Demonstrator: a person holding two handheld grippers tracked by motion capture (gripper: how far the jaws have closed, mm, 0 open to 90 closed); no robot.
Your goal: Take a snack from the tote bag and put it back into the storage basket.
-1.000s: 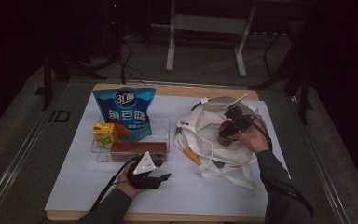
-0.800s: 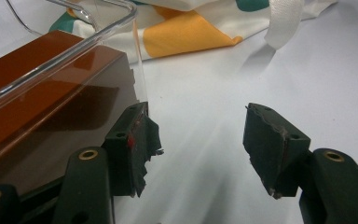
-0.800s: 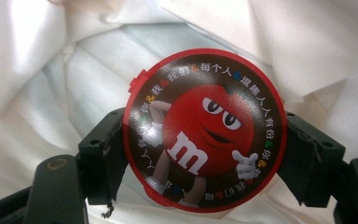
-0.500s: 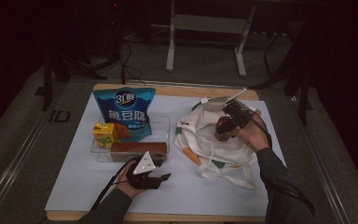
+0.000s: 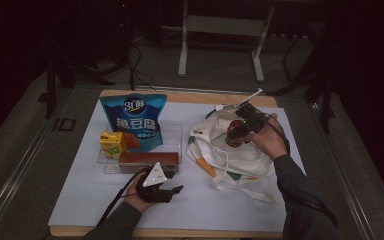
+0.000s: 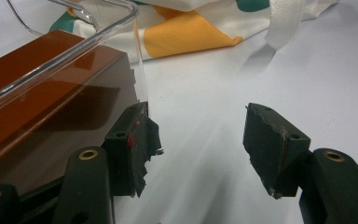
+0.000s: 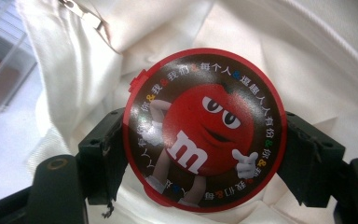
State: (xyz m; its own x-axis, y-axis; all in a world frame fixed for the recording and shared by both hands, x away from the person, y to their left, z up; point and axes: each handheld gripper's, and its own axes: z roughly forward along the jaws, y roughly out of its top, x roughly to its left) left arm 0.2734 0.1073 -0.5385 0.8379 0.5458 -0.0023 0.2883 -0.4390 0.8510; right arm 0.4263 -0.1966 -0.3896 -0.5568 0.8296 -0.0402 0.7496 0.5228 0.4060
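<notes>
The right gripper (image 7: 205, 140) was clamped on one round red-rimmed candy tin (image 7: 205, 128) with a red cartoon face, over one white cloth bag (image 7: 307, 56). Left gripper (image 6: 196, 149) sat with jaws apart, holding nothing, beside one clear plastic tray (image 6: 98, 32).

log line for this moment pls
right tongs: shut on round candy tin | over white cloth bag | left tongs: open beside clear tray

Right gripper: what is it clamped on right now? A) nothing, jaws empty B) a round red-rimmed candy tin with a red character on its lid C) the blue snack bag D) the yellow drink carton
B: in the right gripper view the right gripper has a jaw pressed on each side of the round candy tin, above the white cloth bag.
</notes>
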